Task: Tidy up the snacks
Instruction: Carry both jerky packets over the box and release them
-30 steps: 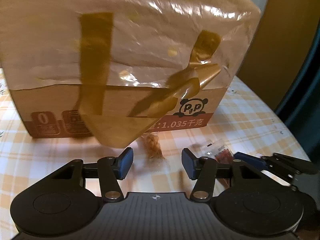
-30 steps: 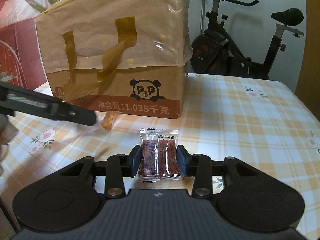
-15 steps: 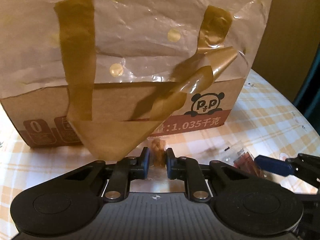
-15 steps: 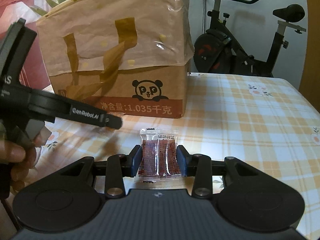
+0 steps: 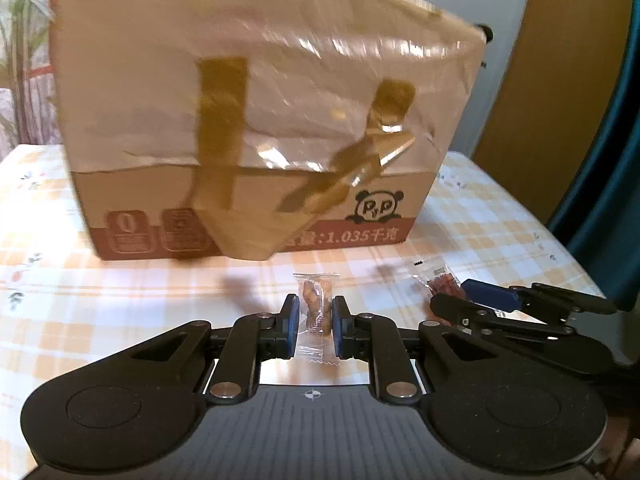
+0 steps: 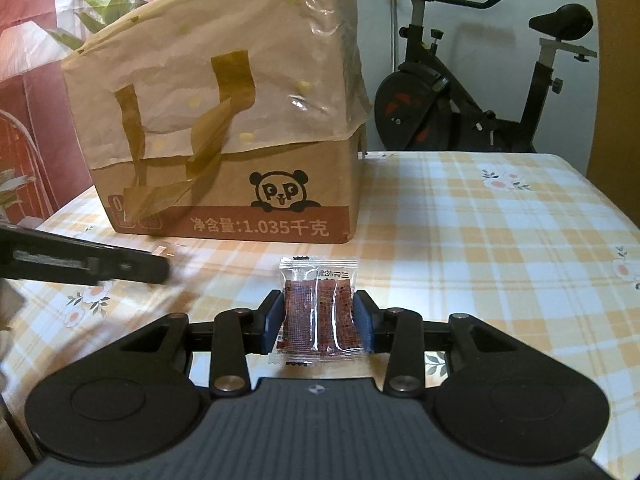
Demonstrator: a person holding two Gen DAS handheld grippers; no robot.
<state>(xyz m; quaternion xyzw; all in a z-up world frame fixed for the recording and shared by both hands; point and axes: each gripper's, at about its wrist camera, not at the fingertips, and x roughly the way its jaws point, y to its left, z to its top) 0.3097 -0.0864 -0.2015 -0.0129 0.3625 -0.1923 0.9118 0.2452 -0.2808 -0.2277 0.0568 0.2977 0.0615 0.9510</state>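
Observation:
My left gripper (image 5: 315,322) is shut on a small clear packet of brown snack (image 5: 316,310) and holds it above the checked tablecloth, in front of the cardboard box (image 5: 256,216). My right gripper (image 6: 318,318) is shut on a clear packet of red snack (image 6: 320,316), also held above the table. The box (image 6: 240,208) has a panda logo, a crumpled paper liner and brown tape. In the left wrist view the right gripper (image 5: 460,294) shows at the right with the red packet (image 5: 438,280). The left gripper's finger (image 6: 92,264) shows at the left of the right wrist view.
The table (image 6: 500,240) has a yellow checked cloth with flowers. An exercise bike (image 6: 460,100) stands behind the table at the right. A wooden door (image 5: 560,100) is at the right in the left wrist view. A plant (image 6: 108,4) stands behind the box.
My left gripper closed on the brown snack packet by the box, then lifted it and drew back from the box. My right gripper kept holding the red packet, nearly still.

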